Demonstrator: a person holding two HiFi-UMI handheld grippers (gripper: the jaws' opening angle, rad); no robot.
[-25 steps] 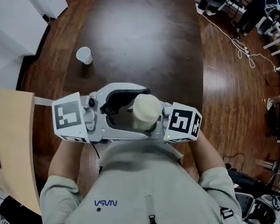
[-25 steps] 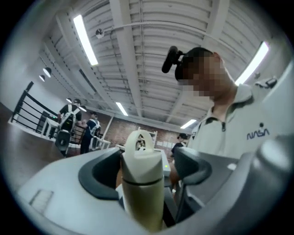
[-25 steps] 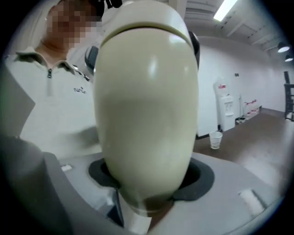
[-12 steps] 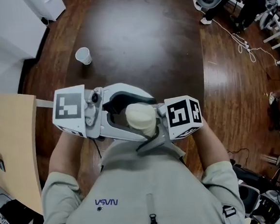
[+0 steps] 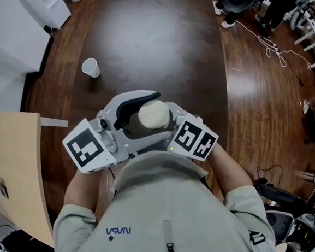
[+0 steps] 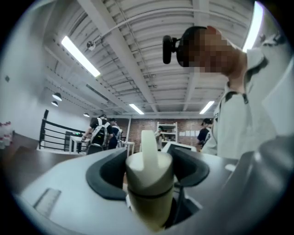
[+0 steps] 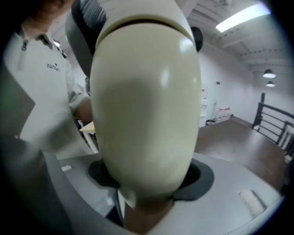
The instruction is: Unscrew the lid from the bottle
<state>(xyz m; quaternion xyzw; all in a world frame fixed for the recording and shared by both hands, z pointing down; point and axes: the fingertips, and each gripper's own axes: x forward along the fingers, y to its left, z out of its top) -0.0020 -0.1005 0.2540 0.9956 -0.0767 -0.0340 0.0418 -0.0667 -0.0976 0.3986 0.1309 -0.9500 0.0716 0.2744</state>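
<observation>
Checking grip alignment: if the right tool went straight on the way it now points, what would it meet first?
The bottle: its cream body stands between the right tool's jaws, apparently gripped from both sides, and fills that view. What lies behind it cannot be seen there.

Cream bottle (image 5: 152, 115), white cup (image 5: 90, 67), dark brown table (image 5: 155, 35) (black-and-white marker cubes (image 5: 86, 150)).

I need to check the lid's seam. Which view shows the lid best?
The left gripper view: the lid, with its strap and the dark seam beneath, sits centred. The right gripper view shows only a sliver above the bottle. The head view shows just its rounded top.
</observation>
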